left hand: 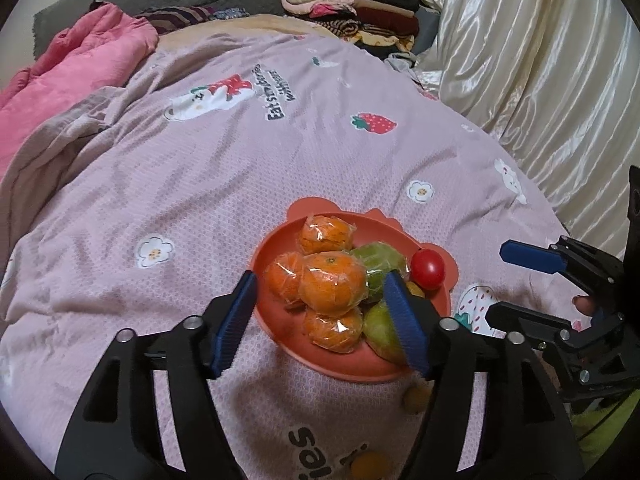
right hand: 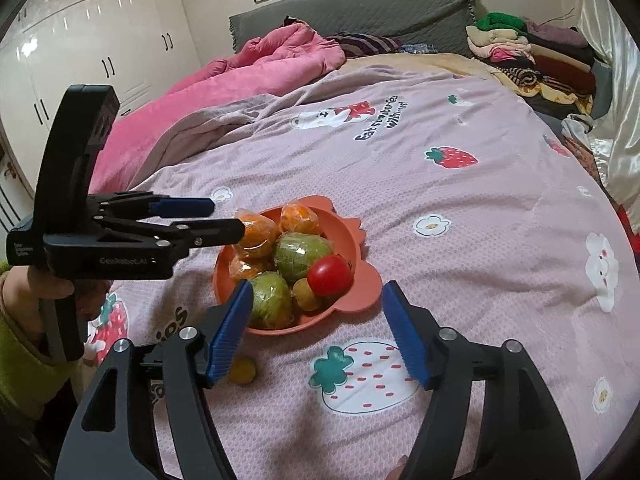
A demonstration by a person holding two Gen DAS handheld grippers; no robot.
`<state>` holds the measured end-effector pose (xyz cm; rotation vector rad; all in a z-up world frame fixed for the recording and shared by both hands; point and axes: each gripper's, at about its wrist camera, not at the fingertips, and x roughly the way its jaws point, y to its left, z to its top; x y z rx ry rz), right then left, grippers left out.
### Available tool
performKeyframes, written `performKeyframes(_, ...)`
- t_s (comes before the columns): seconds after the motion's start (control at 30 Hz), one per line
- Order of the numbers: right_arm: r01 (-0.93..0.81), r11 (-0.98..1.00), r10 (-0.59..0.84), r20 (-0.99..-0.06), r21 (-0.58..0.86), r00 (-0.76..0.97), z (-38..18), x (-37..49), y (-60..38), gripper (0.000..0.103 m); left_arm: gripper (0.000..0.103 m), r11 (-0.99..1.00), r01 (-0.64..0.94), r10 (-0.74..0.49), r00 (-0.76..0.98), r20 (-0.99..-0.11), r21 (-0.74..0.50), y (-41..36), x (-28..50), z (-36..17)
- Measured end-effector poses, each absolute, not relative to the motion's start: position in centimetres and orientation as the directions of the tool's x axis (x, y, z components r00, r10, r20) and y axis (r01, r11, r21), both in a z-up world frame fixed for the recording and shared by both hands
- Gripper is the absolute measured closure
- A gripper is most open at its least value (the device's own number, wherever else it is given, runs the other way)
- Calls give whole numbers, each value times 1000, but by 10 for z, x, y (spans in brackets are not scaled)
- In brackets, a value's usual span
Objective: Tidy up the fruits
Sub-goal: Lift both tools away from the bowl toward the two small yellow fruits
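bed point(right hand: 460, 216): pink strawberry quilt carrying everything
plate point(right hand: 362, 288): orange, centre of bed, heaped with wrapped oranges, green fruit, tomato point(right hand: 329, 275)
left hand-held gripper point(left hand: 320, 316): hovering over plate, wide, empty
right hand-held gripper point(right hand: 316, 320): wide, empty
loose yellow fruit point(right hand: 241, 371): lying off plate, just beside right gripper's left pad; right hand looking nearer

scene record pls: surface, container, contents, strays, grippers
surface: pink strawberry-print bedspread
container: orange plate
contents: wrapped oranges, wrapped green fruits, red tomato, small brownish fruit
strays: small yellow fruit on the bedspread beside the plate
left gripper: open, empty
right gripper: open, empty
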<state>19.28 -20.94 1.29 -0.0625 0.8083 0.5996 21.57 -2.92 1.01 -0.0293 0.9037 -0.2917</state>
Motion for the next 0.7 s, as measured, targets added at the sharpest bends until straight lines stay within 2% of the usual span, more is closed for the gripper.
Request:
performKeyframes(0.07, -524, 835, 477, -695, 168, 538, 14, 191, -210, 34, 41, 962, 231, -257, 592, -764, -144, -27, 211, 13)
performKeyframes(0.3, -520, 838, 476, -690, 167, 546, 20, 181, -210, 29, 23, 969, 199, -241, 621, -746, -147, -16, 194, 22)
performKeyframes(0.6, -523, 838, 477, -677, 156, 561, 32, 164, -208, 22, 11, 976, 165, -218, 649, -729, -145, -4, 163, 31)
performKeyframes(0.7, -530, 835, 478, -673, 149, 565, 37, 158, -206, 20, 10, 979, 155, -201, 656, -727, -131, -1, 150, 34)
